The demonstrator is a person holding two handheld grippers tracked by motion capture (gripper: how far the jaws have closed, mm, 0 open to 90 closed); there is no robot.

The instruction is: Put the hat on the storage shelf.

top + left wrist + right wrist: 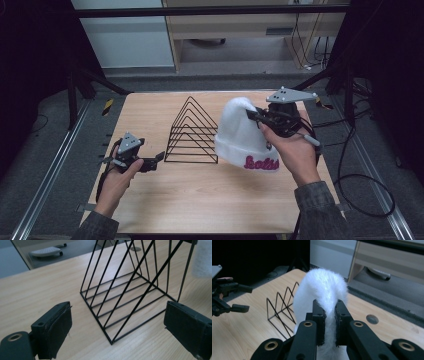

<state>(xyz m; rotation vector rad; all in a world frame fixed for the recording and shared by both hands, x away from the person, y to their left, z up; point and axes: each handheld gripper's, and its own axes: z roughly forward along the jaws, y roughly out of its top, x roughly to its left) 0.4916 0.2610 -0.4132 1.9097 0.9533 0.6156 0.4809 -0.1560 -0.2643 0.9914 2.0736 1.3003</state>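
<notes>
We find the right gripper (pixel 329 315) clamped on the white beanie's (pixel 245 132) crown, holding it near the table's (pixel 150 200) right edge. The wire rack (pixel 192 132) stands just leftward; the left gripper (pixel 161 156), jaws wide, faces it empty.

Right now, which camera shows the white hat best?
The high view: the whole hat shows, pink lettering included. The right gripper view shows its fuzzy top pinched between the jaws; the left gripper view catches a blurred white edge.
</notes>
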